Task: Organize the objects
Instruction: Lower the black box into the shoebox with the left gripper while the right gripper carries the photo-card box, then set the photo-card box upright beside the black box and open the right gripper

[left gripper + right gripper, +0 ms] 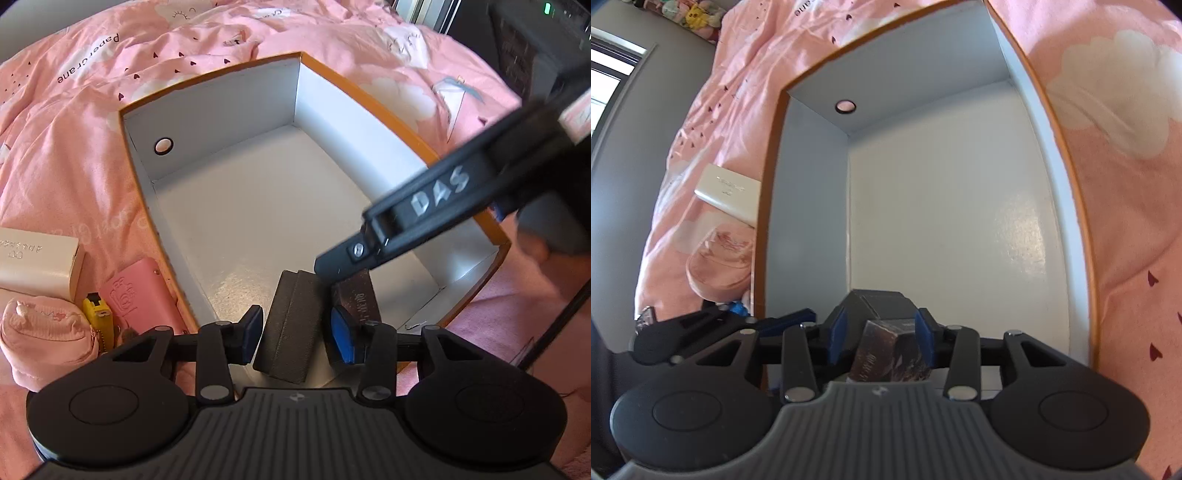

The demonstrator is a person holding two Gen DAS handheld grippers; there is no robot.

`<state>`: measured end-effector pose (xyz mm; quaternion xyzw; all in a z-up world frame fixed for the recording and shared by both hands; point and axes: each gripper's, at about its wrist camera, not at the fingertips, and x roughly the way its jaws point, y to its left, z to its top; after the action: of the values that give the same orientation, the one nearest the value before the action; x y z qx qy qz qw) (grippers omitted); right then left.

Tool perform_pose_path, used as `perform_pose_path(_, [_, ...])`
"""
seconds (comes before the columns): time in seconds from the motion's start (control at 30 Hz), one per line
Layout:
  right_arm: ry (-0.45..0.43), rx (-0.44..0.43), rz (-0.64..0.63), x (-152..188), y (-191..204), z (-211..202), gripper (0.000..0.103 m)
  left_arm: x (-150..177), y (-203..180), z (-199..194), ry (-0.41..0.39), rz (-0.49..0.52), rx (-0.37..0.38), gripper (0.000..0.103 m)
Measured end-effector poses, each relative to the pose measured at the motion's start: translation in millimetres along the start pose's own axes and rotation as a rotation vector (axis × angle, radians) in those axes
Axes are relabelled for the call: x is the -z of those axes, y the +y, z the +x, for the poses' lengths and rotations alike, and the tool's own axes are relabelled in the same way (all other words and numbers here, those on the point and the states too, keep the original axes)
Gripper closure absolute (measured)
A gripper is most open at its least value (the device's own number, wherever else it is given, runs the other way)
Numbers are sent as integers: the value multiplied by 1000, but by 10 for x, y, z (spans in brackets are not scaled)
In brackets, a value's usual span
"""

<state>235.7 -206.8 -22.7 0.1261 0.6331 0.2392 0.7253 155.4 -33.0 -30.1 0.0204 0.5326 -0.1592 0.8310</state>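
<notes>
An orange-rimmed box (369, 99) with a white inside lies open on the pink bedding; it also shows in the right wrist view (775, 177). A black textured block (291, 325) rests on the box floor at its near end, between the open fingers of my left gripper (295, 332), with gaps on both sides. A dark brown glossy box (360, 295) lies beside it. In the right wrist view my right gripper (881, 336) straddles the brown box (886, 354), jaws apart, with the black block (882, 302) just beyond. The right gripper's finger (347, 258) reaches in from the right.
Left of the box lie a cream carton (37, 262), a pink wallet (136, 299), a yellow tape measure (96, 310) and a pink pouch (40, 332). Rumpled pink bedding (110, 74) surrounds everything. A dark cabinet (535, 48) stands far right.
</notes>
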Motion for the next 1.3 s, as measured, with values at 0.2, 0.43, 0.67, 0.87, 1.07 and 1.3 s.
perform_pose_path(0.2, [51, 3, 63, 38, -137, 134, 63, -57, -1, -4, -6, 128, 24, 53])
perform_pose_path(0.43, [-17, 79, 43, 24, -130, -67, 76, -228, -94, 239, 58, 264, 47, 53])
perform_pose_path(0.67, [-180, 116, 48, -3, -163, -180, 77, -448, -29, 428, 163, 185, 46, 65])
perform_pose_path(0.87, [-47, 72, -9, 70, -105, -114, 79, -540, 1, 455, 247, 59, -14, 65])
perform_pose_path(1.07, [17, 62, -124, 143, -36, 12, 78, -553, 2, 511, 329, 34, -38, 65])
perform_pose_path(1.3, [102, 45, -228, 203, -10, 216, 78, -508, 120, 390, 301, -66, -3, 61])
